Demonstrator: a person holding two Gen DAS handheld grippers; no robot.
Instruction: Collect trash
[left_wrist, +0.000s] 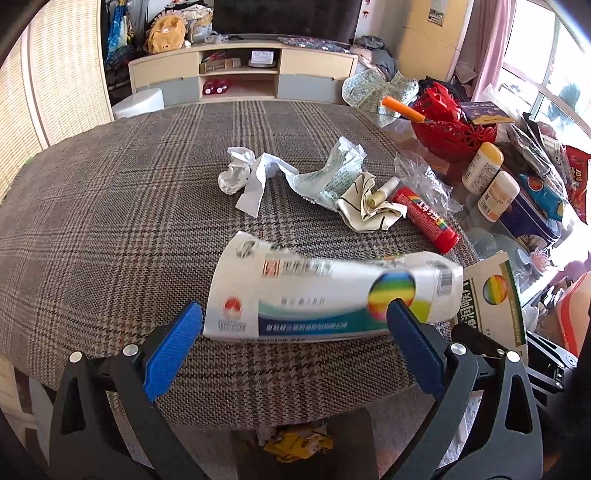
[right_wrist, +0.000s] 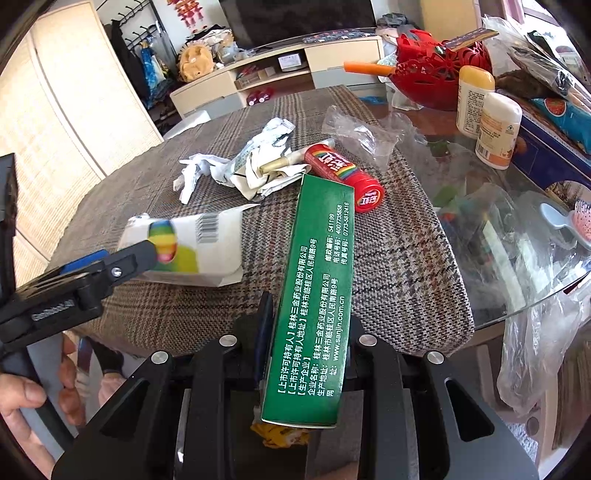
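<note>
1. Red lattice basket (left_wrist: 448, 138) stood at the far right of the bench (left_wrist: 110, 206); we saw an orange stick (left_wrist: 402, 108) and a dark card poking out of it, the rest of its contents hidden.
2. We made out two pale bottles (left_wrist: 482, 168) with yellowish caps just beside the basket, and a blue tin near them under bags.
3. We found the white carton (left_wrist: 314, 295) blurred, its print unreadable; in the right wrist view its end looked torn open.
4. We saw yellow crumpled scraps (left_wrist: 295, 443) below the bench edge, partly cut off by the tongs' frame.
5. Our left tongs (left_wrist: 295, 332) stood wide apart, with the white carton lying between the blue pads (left_wrist: 173, 347); we could not tell whether the pads pressed on it.
6. Our right tongs (right_wrist: 306, 347) were clamped on the green box (right_wrist: 317, 280), which stuck out forward over the bench edge.
7. We saw the remaining trash further on: crumpled paper (left_wrist: 236, 173), a torn wrapper (left_wrist: 332, 173), a red tube (left_wrist: 428, 218) and clear plastic (left_wrist: 424, 177), all well apart from both tongs.
</note>
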